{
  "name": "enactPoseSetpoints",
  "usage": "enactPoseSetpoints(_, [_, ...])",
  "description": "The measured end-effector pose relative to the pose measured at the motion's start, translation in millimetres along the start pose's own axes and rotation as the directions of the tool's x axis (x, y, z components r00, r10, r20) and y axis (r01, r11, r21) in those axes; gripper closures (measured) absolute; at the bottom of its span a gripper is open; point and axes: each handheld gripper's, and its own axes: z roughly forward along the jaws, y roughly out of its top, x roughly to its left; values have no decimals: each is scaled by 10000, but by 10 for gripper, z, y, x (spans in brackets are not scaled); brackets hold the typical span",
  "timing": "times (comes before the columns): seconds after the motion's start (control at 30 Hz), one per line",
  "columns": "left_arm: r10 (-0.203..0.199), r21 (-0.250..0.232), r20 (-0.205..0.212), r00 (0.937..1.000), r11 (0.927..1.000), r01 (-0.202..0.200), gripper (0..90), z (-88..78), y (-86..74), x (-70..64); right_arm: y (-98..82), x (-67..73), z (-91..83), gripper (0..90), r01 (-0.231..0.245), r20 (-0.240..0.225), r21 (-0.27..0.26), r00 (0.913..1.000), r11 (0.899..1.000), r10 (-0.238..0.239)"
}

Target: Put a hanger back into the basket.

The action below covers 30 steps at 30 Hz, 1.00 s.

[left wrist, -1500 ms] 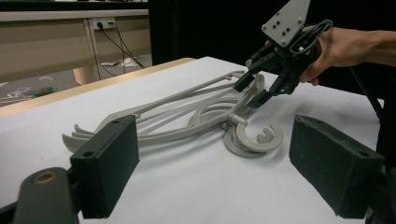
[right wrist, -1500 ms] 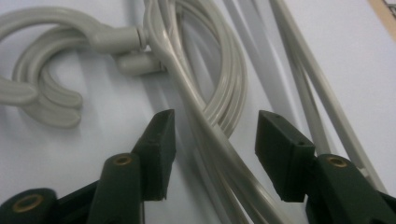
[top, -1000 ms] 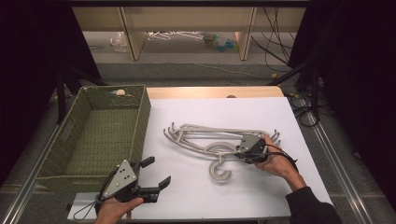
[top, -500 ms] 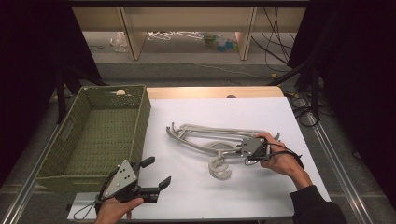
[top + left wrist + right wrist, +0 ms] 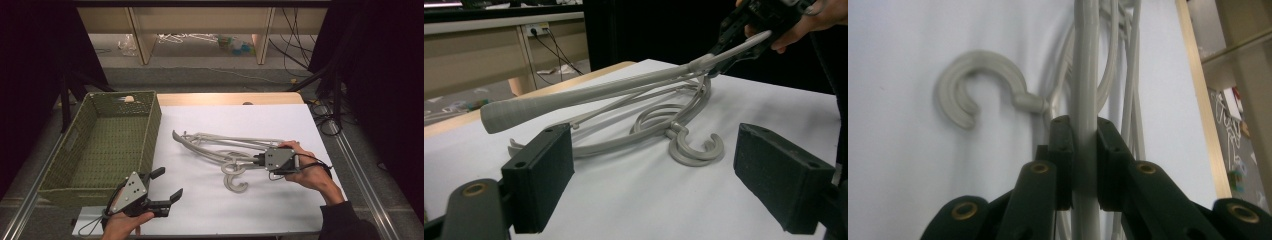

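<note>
A pile of grey plastic hangers (image 5: 220, 145) lies on the white table top (image 5: 280, 125), with one hook (image 5: 235, 182) pointing toward the near edge. My right gripper (image 5: 257, 161) has just been closing and is now shut on the arm of one hanger (image 5: 1084, 75), which runs straight up between its pads (image 5: 1064, 150). That hanger (image 5: 599, 92) is tilted, its gripped end lifted off the table. A hook (image 5: 973, 85) lies to the left in the right gripper view. My left gripper (image 5: 169, 183) stands open near the front left, nothing between its jaws.
A green woven basket (image 5: 150, 120) stands on the left of the table. Low shelves (image 5: 200, 20) with clutter stand beyond the far edge, and cables (image 5: 295, 45) trail at the far right. The hook (image 5: 696, 147) lies on the table ahead of the left gripper (image 5: 654, 175).
The right hand has risen and drawn back to the right, lifting one end of the hanger. The hooks have shifted with it. The left hand has stayed put.
</note>
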Motion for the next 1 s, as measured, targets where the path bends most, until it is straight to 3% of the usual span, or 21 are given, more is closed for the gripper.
enactPoseSetpoints(0.03, [370, -131, -15, 9993, 9992, -370, 161, 4, 14, 13, 0, 0, 0, 809, 0, 0, 0, 10000, 10000, 0])
enactPoseSetpoints(0.1, [419, -193, -52, 9991, 9989, -420, 163, 4, 27, -4, 31, 30, -46, 809, 109, -71, -218, 9999, 9997, -110])
enactPoseSetpoints(0.13, [658, -151, -63, 9978, 9977, -659, 162, 15, 40, -18, 63, 91, -74, 809, -111, -342, -267, 9994, 9996, 101])
enactPoseSetpoints(0.17, [723, -139, -56, 9974, 9973, -724, 162, 30, 50, -35, 75, 102, -78, 809, 12, -376, -278, 9993, 9996, -23])
enactPoseSetpoints(0.23, [934, -10, -3, 9956, 9956, -934, 163, 61, 72, -70, 110, 154, -89, 809, 69, -614, -367, 9981, 9993, -92])
enactPoseSetpoints(0.37, [1625, 532, 212, 9865, 9851, -1634, 167, 167, 136, -162, 157, 224, -75, 809, 308, -939, -513, 9950, 9982, -355])
enactPoseSetpoints(0.43, [1947, 713, 353, 9802, 9778, -1968, 181, 215, 164, -199, 171, 263, -60, 809, 319, -1207, -602, 9919, 9977, -391])
enactPoseSetpoints(0.47, [2059, 815, 485, 9774, 9745, -2093, 170, 242, 178, -215, 179, 294, -65, 809, 88, -1289, -520, 9915, 9986, -154])
enactPoseSetpoints(0.57, [2313, 1238, 1025, 9675, 9621, -2431, 168, 341, 209, -247, 191, 351, -29, 809, 268, -1492, -510, 9882, 9983, -342])
enactPoseSetpoints(0.6, [2568, 1296, 1264, 9582, 9534, -2726, 177, 389, 221, -248, 194, 366, -24, 809, 274, -1479, -471, 9884, 9985, -341])
enactPoseSetpoints(0.67, [2514, 1582, 1490, 9563, 9486, -2741, 192, 436, 218, -272, 203, 410, -19, 809, 130, -1684, -357, 9855, 9993, -188])
enactPoseSetpoints(0.73, [2474, 1755, 1700, 9539, 9449, -2764, 196, 493, 210, -292, 216, 415, -16, 809, 316, -1604, -468, 9863, 9984, -388])
enactPoseSetpoints(0.77, [2565, 1846, 1865, 9484, 9390, -2902, 201, 528, 208, -300, 220, 424, -21, 809, 255, -1778, -518, 9835, 9983, -344])
enactPoseSetpoints(0.83, [2587, 1886, 1908, 9469, 9370, -2940, 205, 545, 205, -309, 224, 430, -27, 809, 261, -1736, -588, 9842, 9979, -360])
enactPoseSetpoints(0.9, [2621, 2018, 2172, 9403, 9304, -3059, 207, 593, 212, -324, 237, 454, -28, 809, 269, -1803, -558, 9829, 9981, -365])
enactPoseSetpoints(0.93, [2711, 2111, 2375, 9328, 9229, -3219, 207, 626, 221, -341, 243, 451, -26, 808, 412, -1768, -629, 9829, 9972, -518])
enactPoseSetpoints(0.97, [2711, 2111, 2375, 9328, 9229, -3219, 208, 626, 221, -341, 243, 451, -26, 808, 412, -1768, -629, 9829, 9972, -518])
enactPoseSetpoints(1.0, [3051, 2208, 2433, 9207, 9069, -3589, 207, 669, 228, -376, 266, 472, -27, 809, 406, -1881, -676, 9807, 9969, -527])
